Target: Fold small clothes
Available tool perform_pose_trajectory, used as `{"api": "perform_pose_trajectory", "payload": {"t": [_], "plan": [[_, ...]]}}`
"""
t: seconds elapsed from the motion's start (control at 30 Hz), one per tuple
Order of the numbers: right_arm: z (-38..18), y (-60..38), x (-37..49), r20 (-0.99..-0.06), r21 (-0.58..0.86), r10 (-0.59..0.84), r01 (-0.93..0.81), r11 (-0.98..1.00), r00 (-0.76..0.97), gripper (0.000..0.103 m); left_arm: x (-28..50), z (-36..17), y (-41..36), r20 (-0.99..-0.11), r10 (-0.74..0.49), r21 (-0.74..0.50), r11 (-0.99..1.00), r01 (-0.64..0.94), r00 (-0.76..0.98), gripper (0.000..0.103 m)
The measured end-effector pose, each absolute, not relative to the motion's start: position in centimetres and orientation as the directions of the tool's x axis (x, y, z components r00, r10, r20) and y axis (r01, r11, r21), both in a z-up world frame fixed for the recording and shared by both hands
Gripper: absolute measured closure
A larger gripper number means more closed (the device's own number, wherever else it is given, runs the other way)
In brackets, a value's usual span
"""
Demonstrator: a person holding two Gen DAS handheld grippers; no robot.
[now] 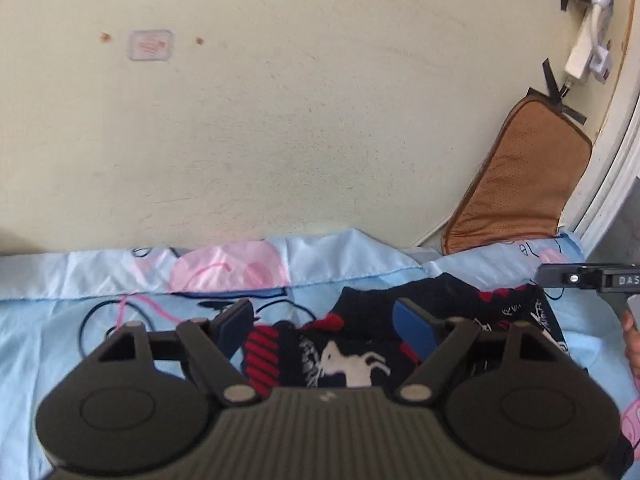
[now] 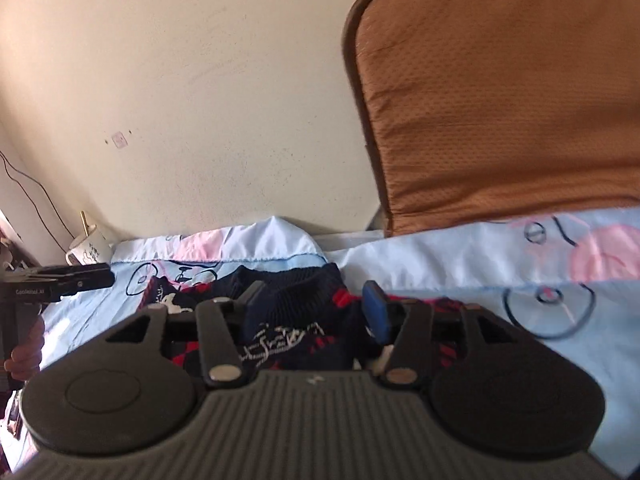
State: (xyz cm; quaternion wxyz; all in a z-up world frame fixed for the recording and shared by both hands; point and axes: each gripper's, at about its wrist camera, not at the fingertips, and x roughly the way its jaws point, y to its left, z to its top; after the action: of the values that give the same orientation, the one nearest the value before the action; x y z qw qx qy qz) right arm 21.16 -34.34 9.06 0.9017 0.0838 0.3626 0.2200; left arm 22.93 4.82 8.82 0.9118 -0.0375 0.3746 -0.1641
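One dark patterned sweater point(image 1: 360, 344) is seen on the bedsheet point(image 1: 60, 320). Both the left gripper point(image 1: 324, 320) and right gripper point(image 2: 316, 304) are spread, nothing gripped. The sweater's near part is hidden.

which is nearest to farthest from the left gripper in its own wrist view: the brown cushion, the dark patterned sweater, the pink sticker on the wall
1. dark patterned sweater, on the sheet under the left gripper
2. brown cushion, leaning against the wall at right
3. pink sticker, high on the wall, upper left
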Motion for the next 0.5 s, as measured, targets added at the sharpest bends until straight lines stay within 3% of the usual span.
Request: {"api": "perform_pose_trajectory", "payload": {"t": [0.1,0.2,0.23,0.27,0.3,0.33,0.37,0.4,0.5], "plan": [[6.9,-31.8,26.4,-0.707,0.3,0.45,-0.345,0.89,0.545,0.045,27.3,6.9,2.1,-0.7,-0.365,-0.243,0.93,0.276,0.614,0.014],[4.4,-30.7,29.4,-0.773,0.3,0.415,-0.3,0.906,0.48,0.045,30.1,4.2,-0.5,-0.757,-0.358,-0.239,0.93,0.279,0.547,0.013],[3.7,-30.7,29.9,-0.779,0.325,0.431,-0.294,0.899,0.456,0.045,30.7,3.2,-1.0,-0.778,-0.352,-0.239,0.932,0.273,0.52,0.02],[3.1,-30.6,30.0,-0.778,0.353,0.455,-0.297,0.887,0.433,0.047,31.2,2.2,-1.3,-0.8,-0.355,-0.249,0.93,0.271,0.483,0.043],[2.8,-30.4,29.8,-0.775,0.359,0.468,-0.313,0.879,0.424,0.057,31.0,1.6,-1.5,-0.801,-0.35,-0.238,0.931,0.277,0.486,0.05],[2.7,-30.1,29.4,-0.77,0.348,0.472,-0.337,0.875,0.43,0.065,30.6,1.6,-1.7,-0.801,-0.333,-0.202,0.933,0.299,0.498,0.071],[2.8,-29.9,28.8,-0.767,0.328,0.467,-0.357,0.875,0.441,0.084,30.1,1.7,-1.8,-0.799,-0.309,-0.165,0.938,0.305,0.516,0.087],[3.0,-29.8,28.2,-0.759,0.315,0.465,-0.368,0.875,0.456,0.089,29.8,2.0,-1.6,-0.795,-0.309,-0.167,0.939,0.301,0.522,0.088],[4.3,-30.6,26.6,-0.722,0.338,0.482,-0.354,0.872,0.496,0.09,28.1,3.8,-0.1,-0.765,-0.336,-0.222,0.938,0.265,0.549,0.09]]}}
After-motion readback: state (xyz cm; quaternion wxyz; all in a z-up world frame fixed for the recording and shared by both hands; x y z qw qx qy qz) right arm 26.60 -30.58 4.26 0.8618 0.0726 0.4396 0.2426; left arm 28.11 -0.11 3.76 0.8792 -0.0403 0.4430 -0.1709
